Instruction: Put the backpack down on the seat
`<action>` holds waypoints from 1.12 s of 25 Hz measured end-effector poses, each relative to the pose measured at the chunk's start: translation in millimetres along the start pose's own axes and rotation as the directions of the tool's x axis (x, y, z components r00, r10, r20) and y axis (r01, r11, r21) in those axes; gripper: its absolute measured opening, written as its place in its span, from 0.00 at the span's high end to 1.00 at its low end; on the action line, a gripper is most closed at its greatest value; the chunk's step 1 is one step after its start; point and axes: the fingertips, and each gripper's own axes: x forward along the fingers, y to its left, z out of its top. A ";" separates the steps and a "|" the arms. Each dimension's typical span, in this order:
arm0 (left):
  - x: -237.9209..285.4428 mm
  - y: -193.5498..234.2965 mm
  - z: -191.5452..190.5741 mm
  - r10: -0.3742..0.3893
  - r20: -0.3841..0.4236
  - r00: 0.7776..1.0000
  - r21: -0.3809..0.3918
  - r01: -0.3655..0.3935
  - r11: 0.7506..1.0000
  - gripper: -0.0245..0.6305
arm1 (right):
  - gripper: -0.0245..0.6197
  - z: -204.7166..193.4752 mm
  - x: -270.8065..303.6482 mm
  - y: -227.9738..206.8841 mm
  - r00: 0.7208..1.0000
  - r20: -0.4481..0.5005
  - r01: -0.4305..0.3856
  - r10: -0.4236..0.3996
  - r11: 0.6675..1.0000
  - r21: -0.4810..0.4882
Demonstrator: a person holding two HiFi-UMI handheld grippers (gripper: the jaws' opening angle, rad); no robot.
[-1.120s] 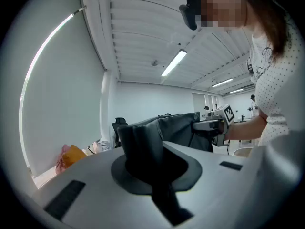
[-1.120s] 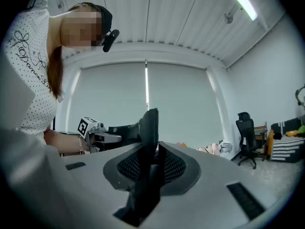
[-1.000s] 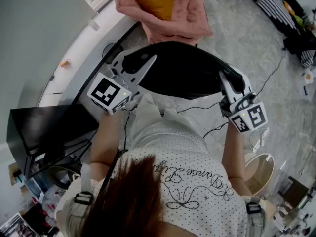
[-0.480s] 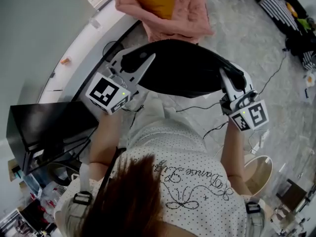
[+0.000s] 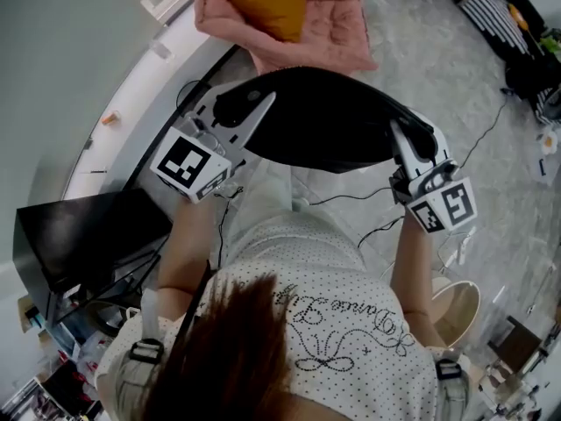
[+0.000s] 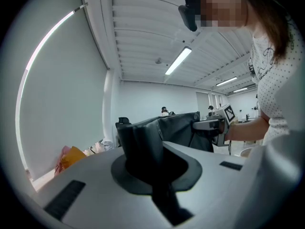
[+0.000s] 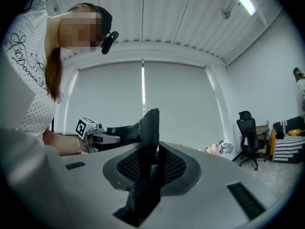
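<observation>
1. Top: white, short sleeves, small dark dots all over, with looping studded script and a bow motif.
2. Hair: dark and long.
3. Shoulder straps: light webbing with a black buckle, one per shoulder.
4. Head camera: small black unit on a dark headband.
5. Bracelet: thin, on the left wrist.
6. Left gripper: white-grey shell with dark recessed pads. Its marker cube has black-and-white squares and a green LED, and a thin black cable runs off it.
7. Right gripper: same build, with its own cube and LED.
</observation>
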 end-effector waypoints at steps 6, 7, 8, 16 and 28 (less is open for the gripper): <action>27.5 55.0 0.4 -0.016 0.008 1.000 -0.021 0.016 1.000 0.91 | 0.82 6.0 49.4 -31.4 1.000 -0.015 0.016 -0.017 1.000 -0.002; 31.1 65.5 1.9 -0.017 0.010 1.000 -0.022 0.018 1.000 0.91 | 0.82 8.2 59.1 -36.2 1.000 -0.017 0.016 -0.016 1.000 -0.002; 35.1 76.7 2.5 -0.019 0.012 1.000 -0.022 0.019 1.000 0.91 | 0.82 9.6 69.7 -41.7 1.000 -0.017 0.018 -0.018 1.000 -0.004; 73.9 170.6 -4.6 -0.072 0.005 0.997 -0.027 0.072 0.997 0.91 | 0.82 7.5 155.3 -86.9 0.997 -0.023 0.080 -0.080 0.997 0.012; 102.6 201.9 -10.6 -0.049 -0.012 0.999 -0.054 0.049 0.997 0.92 | 0.82 5.1 186.6 -123.5 0.997 -0.046 0.059 -0.057 0.998 0.033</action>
